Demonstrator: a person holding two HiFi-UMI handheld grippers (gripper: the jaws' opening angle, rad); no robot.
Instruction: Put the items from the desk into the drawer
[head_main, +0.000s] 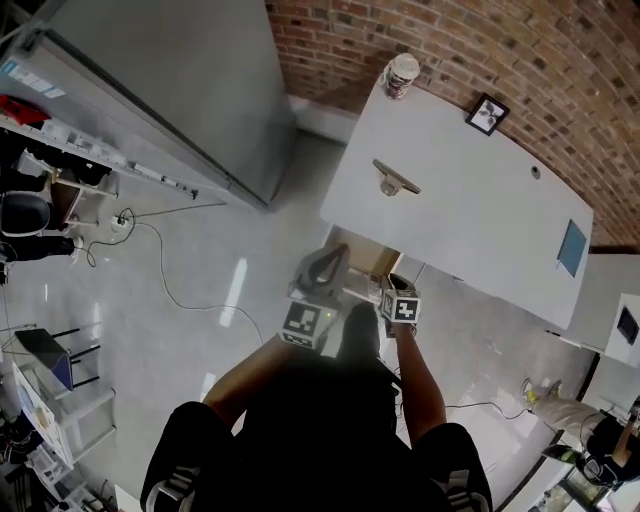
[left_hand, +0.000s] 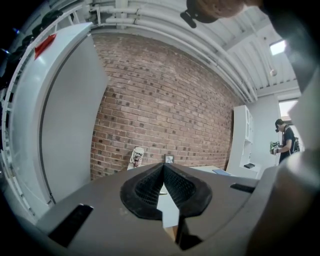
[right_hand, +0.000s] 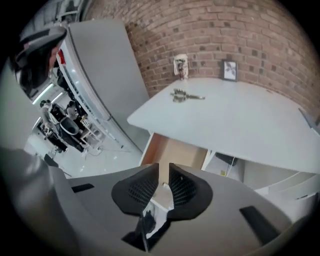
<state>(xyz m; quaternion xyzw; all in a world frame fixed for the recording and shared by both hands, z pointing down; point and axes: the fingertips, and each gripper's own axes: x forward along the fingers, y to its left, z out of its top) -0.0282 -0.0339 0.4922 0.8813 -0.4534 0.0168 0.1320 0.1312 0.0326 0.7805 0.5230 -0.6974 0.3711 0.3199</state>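
A white desk (head_main: 470, 215) stands against the brick wall. On it are a printed cup (head_main: 403, 75) (right_hand: 180, 66), a small picture frame (head_main: 487, 113) (right_hand: 229, 70), a small metal object (head_main: 393, 180) (right_hand: 182, 95) and a blue flat item (head_main: 572, 247). An open wooden drawer (head_main: 360, 262) (right_hand: 175, 150) sticks out below the desk's near edge. My left gripper (head_main: 333, 255) (left_hand: 164, 167) hovers over the drawer, shut with its tips touching and nothing held. To its right, my right gripper (head_main: 395, 284) (right_hand: 163, 172) is at the drawer's front corner, its jaws a narrow gap apart with nothing between them.
A large grey cabinet (head_main: 170, 90) stands left of the desk. Cables (head_main: 165, 250) trail over the shiny floor. White shelving (left_hand: 242, 135) is at the right, where a person (left_hand: 286, 142) stands. A rack (head_main: 55, 385) sits at the lower left.
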